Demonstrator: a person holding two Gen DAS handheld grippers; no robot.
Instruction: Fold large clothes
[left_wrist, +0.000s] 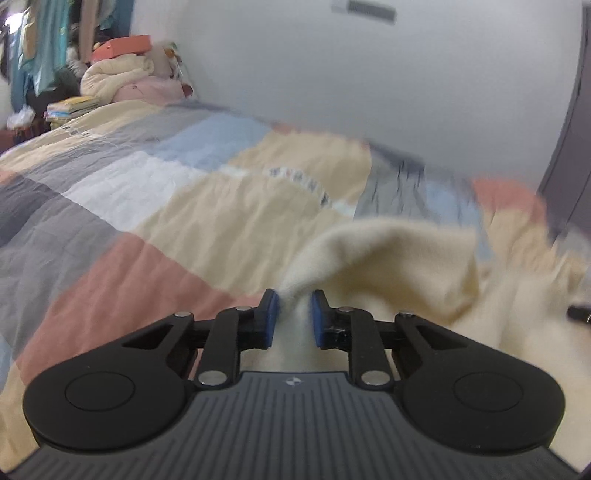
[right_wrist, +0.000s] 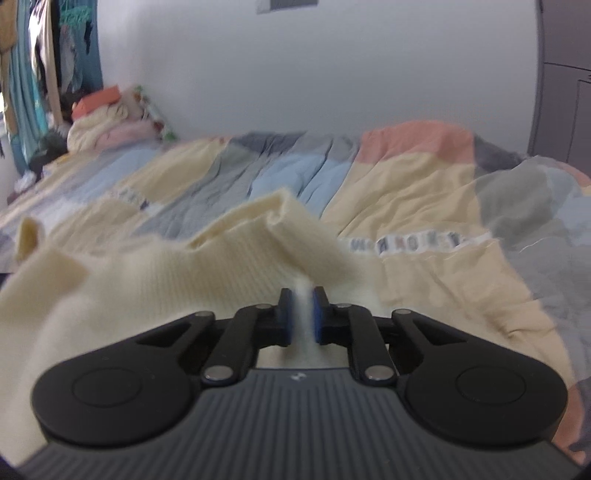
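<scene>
In the lower middle of the left wrist view, the left gripper (left_wrist: 292, 319) has its blue-padded fingers (left_wrist: 271, 317) clamped on a bunched ridge of the cream-yellow knitted garment (left_wrist: 399, 266), which pinches into a narrow neck between the pads. The right gripper (right_wrist: 303, 315), lower middle of its own view, likewise pinches a thin fold of the same garment (right_wrist: 166, 280) between nearly closed pads.

From each pinch the cloth rises in a peak and then spreads: towards the right of the left view, towards the left and lower left of the right view. That suggests the two grips sit on one edge of the garment, apart from each other, probably so it can be lifted taut and laid over itself.

The garment lies on a patchwork quilt of beige, grey, pale blue and salmon blocks (left_wrist: 155, 206) covering a bed. In the upper left of both views sits a pile of cream and pink bedding (left_wrist: 122, 81) against a plain white wall (left_wrist: 332, 74).
</scene>
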